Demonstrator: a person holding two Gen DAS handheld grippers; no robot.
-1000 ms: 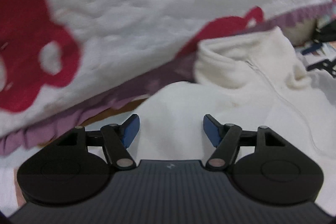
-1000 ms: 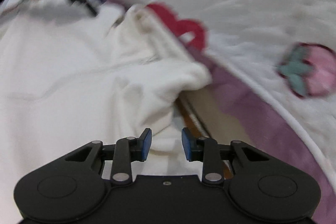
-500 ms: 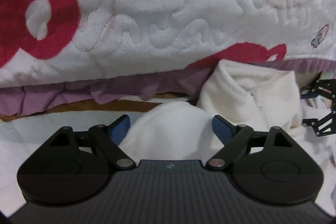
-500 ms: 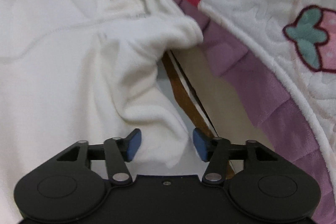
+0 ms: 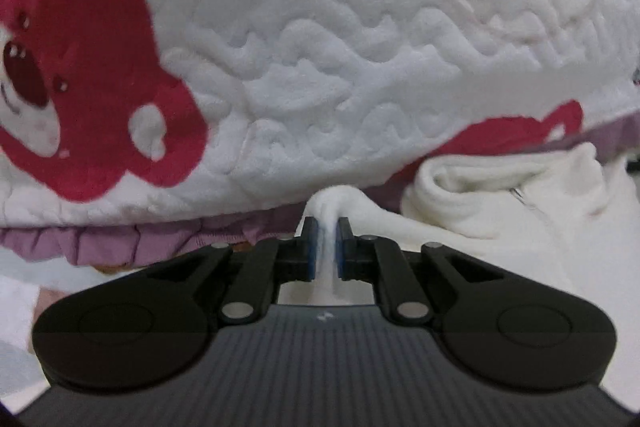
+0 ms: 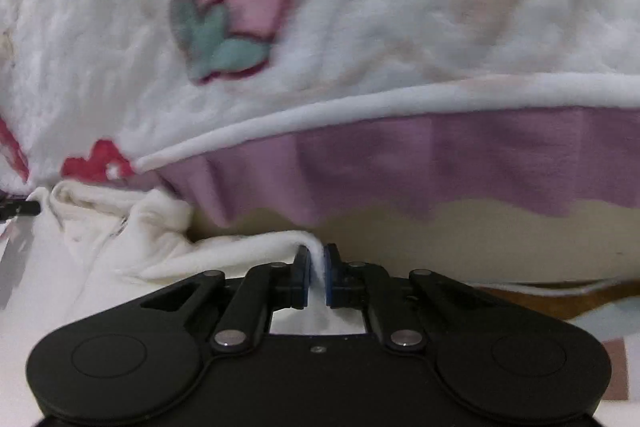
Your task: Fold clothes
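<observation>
- The cream fleece garment (image 5: 500,227) lies spread low in front of both grippers, its fabric soft and rumpled, with a stand-up collar and a thin zipper line showing at the right of the left wrist view.
- In the right wrist view the same garment (image 6: 132,243) sits at the lower left, its collar bunched against the blanket's edge.
- The left gripper (image 5: 327,247) has its 2 blue-padded fingers (image 5: 310,247) drawn nearly together on a pinched ridge of the cream fabric, which bulges up just past the tips.
- The right gripper (image 6: 316,275) is likewise clamped: its fingers (image 6: 303,275) are closed to a narrow gap with a fold of the garment's edge squeezed between them.
- From that pinch the fabric runs leftward in a taut band toward the collar.
- Just behind the garment rises a thick white quilted blanket (image 5: 360,47), printed with a red bear at the left of the left wrist view.
- In the right wrist view the blanket (image 6: 400,27) shows a pink strawberry with green leaves.
- A purple ruffle (image 6: 440,163) hangs along the blanket's lower hem, above a beige surface.
- The ruffle (image 5: 140,239) also runs just behind the left gripper's fingers.
</observation>
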